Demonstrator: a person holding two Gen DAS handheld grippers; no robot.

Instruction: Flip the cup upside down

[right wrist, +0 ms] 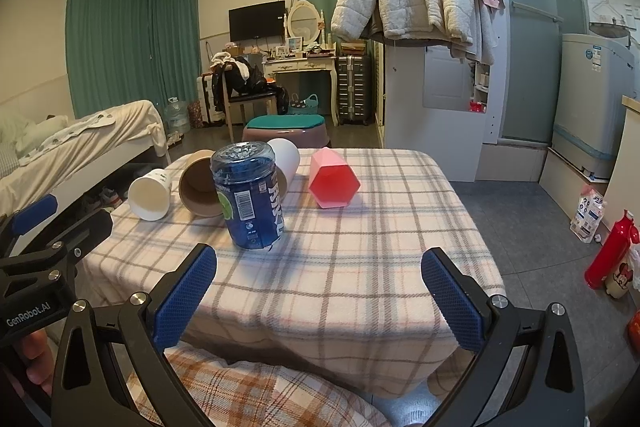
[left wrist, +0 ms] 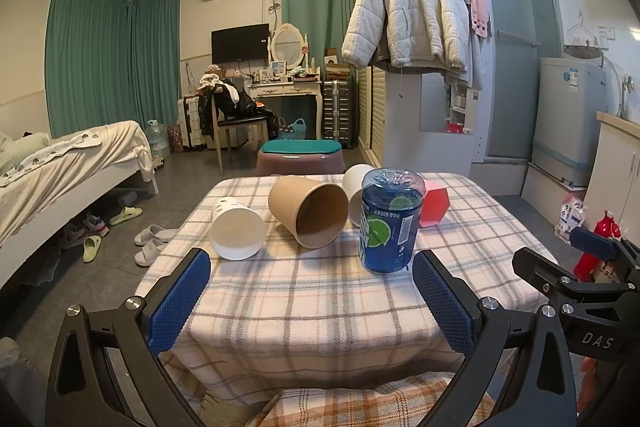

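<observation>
Blue cup (left wrist: pixel 390 221) upside down, beyond both spread grippers (left wrist: pixel 312 303)

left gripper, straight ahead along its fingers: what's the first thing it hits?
Probably the brown paper cup, lying on its side with its mouth toward the open left gripper. The blue cup stands nearer but right of centre; the right finger might clip it. Depth is uncertain.

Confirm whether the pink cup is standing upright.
No, the pink cup lies on its side on the plaid tablecloth.
</observation>
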